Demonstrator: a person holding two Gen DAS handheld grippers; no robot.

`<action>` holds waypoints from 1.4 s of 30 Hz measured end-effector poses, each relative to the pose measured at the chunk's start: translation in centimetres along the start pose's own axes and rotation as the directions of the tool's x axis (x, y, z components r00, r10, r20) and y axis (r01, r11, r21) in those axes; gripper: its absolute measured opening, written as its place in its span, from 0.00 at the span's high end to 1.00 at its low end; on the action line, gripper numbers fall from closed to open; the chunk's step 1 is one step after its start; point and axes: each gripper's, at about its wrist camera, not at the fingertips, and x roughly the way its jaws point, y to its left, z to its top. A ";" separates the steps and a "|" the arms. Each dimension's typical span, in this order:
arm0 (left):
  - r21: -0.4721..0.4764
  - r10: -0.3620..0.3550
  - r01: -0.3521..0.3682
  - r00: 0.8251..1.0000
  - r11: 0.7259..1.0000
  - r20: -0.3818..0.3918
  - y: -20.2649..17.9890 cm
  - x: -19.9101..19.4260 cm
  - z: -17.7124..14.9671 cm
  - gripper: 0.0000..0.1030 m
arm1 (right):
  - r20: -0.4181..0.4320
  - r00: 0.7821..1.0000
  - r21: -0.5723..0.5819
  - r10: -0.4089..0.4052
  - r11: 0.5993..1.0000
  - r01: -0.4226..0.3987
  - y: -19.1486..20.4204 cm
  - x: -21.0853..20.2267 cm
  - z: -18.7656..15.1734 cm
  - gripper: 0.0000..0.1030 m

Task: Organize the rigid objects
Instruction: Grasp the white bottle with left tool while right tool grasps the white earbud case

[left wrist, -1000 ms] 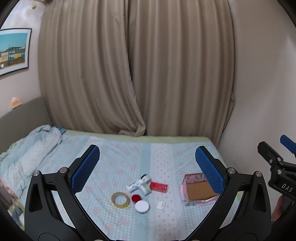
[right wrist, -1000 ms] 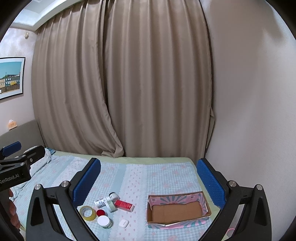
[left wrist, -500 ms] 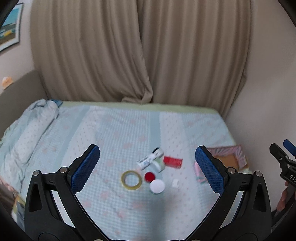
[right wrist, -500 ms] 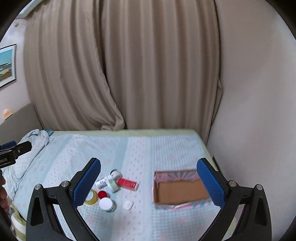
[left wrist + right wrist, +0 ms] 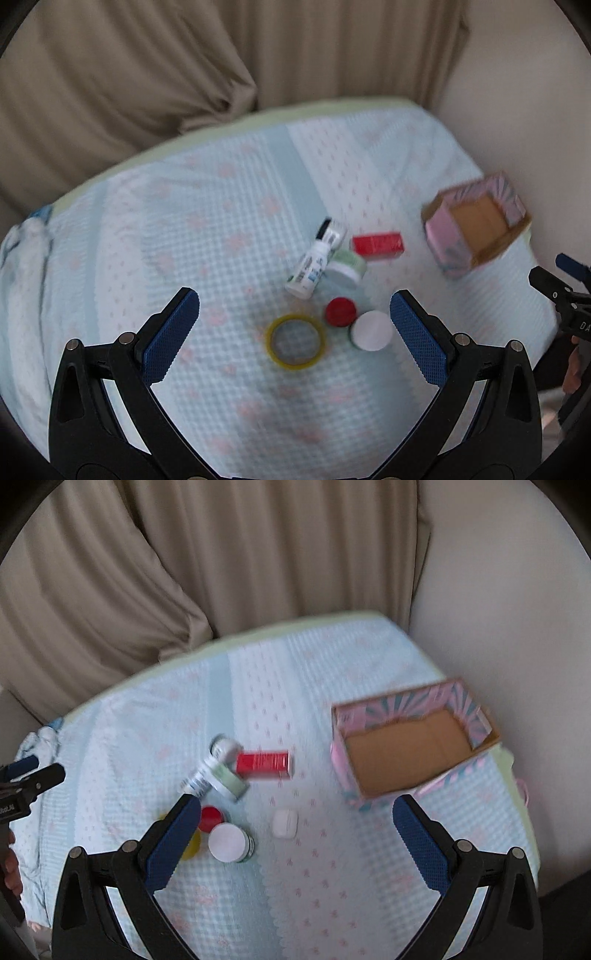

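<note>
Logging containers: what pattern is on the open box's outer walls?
Pink and teal stripes on the open box; clearest in right wrist view.

A bed fills the near part of the room, spread with a pale blue checked cover printed with small pink motifs; a light green edge shows along its far side. Beyond it hang heavy beige curtains in deep folds. A plain cream wall runs along the right. Rumpled bedding lies bunched at the left.
</note>
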 end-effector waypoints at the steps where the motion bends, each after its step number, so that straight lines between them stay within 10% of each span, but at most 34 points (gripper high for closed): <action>1: 0.021 -0.009 0.009 1.000 1.000 -0.021 0.0 1.8 0.3 0.01 | -0.019 1.000 0.004 -0.005 1.000 0.005 0.3 1.1 -0.1 0.00; 15: 0.262 0.001 0.093 0.941 0.961 -0.337 -3.0 24.2 0.4 0.08 | -0.345 0.937 0.079 -0.046 0.994 0.078 2.3 20.7 -3.3 0.00; 19: 0.299 0.031 0.098 0.916 0.949 -0.399 -2.9 28.4 -0.5 0.14 | -0.439 0.896 0.083 -0.064 0.990 0.112 2.3 25.1 -4.5 0.15; 26: 0.328 0.018 0.135 0.906 0.935 -0.423 -3.4 31.3 -0.3 0.19 | -0.524 0.848 0.077 -0.080 0.987 0.140 2.4 29.2 -5.4 0.22; 31: 0.335 -0.034 0.210 0.887 0.919 -0.461 -4.5 32.5 -0.3 0.54 | -0.565 0.821 0.069 -0.081 0.987 0.145 2.7 31.1 -5.8 0.44; 35: 0.396 -0.008 0.206 0.894 0.895 -0.448 -5.7 32.4 -1.1 0.55 | -0.570 0.817 0.060 -0.090 0.987 0.151 3.1 31.6 -5.9 0.60; 42: 0.390 -0.008 0.193 0.904 0.900 -0.427 -5.9 31.5 -1.7 0.55 | -0.570 0.817 0.065 -0.088 0.986 0.152 3.9 32.0 -5.6 0.60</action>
